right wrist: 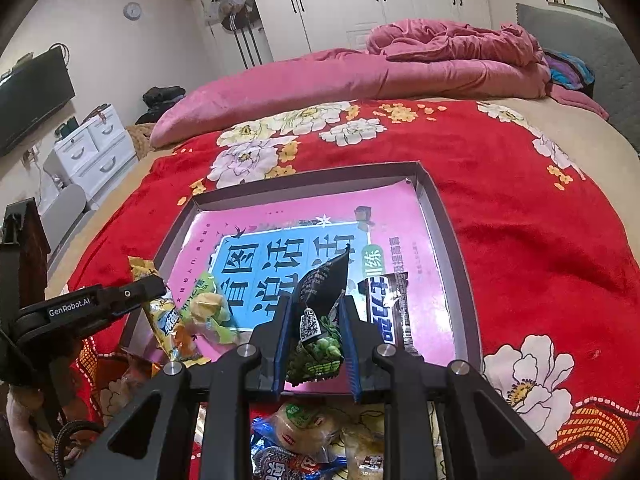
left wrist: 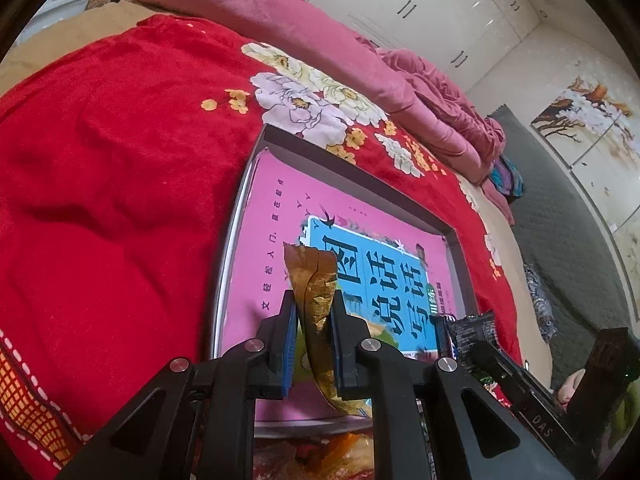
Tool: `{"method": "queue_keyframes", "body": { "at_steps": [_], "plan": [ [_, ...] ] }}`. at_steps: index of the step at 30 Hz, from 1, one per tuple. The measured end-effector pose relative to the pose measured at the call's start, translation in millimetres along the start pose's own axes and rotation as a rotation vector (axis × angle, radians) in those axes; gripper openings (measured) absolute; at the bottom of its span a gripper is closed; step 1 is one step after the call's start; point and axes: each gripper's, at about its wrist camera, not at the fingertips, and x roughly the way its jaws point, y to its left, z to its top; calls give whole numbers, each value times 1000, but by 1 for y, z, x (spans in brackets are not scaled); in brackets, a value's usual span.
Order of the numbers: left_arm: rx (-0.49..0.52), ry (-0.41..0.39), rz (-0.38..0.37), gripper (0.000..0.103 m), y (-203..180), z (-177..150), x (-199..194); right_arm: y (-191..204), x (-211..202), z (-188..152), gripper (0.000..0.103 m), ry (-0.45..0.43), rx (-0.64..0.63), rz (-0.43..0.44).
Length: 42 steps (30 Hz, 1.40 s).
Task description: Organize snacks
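Two snack packets are in hand over the shallow box (right wrist: 436, 200) that lies on the red flowered blanket (right wrist: 520, 208) of the bed. In the right wrist view, bottom centre, the black pea-snack packet (right wrist: 320, 320) stands upright between the jaws of the right gripper (right wrist: 314, 344), its green printed end low and its sealed top pointing up the frame. The jaws are drawn narrow and press its two faces. It hangs over the near edge of the box, which looks like a carry toward a free place inside.

In the left wrist view, lower centre, the gold packet (left wrist: 316, 304) is pinched edge-on by the left gripper (left wrist: 314, 320), jaws nearly together, the crimped top sticking up past the fingers. The same gripper shows at the lower left of the right view, holding its packet above the box's near left corner.

The box is lined with a pink and blue printed sheet (right wrist: 280, 264). Already lying on it are a dark chocolate bar (right wrist: 390, 308) right of centre and a green-and-white packet (right wrist: 208, 308) at the left, so sorting seems partly done. More wrapped snacks (right wrist: 304, 436) lie heaped on the blanket just below the box's near edge, likely the supply yet to be moved.
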Motion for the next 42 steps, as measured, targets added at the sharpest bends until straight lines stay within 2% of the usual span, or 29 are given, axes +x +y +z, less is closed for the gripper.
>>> {"method": "queue_keyframes", "body": {
  "at_steps": [14, 35, 42],
  "plan": [
    [57, 34, -17, 15, -11, 3, 11, -3, 14, 2, 24, 21, -3, -18],
    [100, 71, 4, 16, -14, 2, 16, -14, 19, -7, 24, 43, 32, -23],
    [100, 49, 21, 16, -11, 4, 14, -14, 19, -8, 25, 47, 36, -28]
  ]
}}
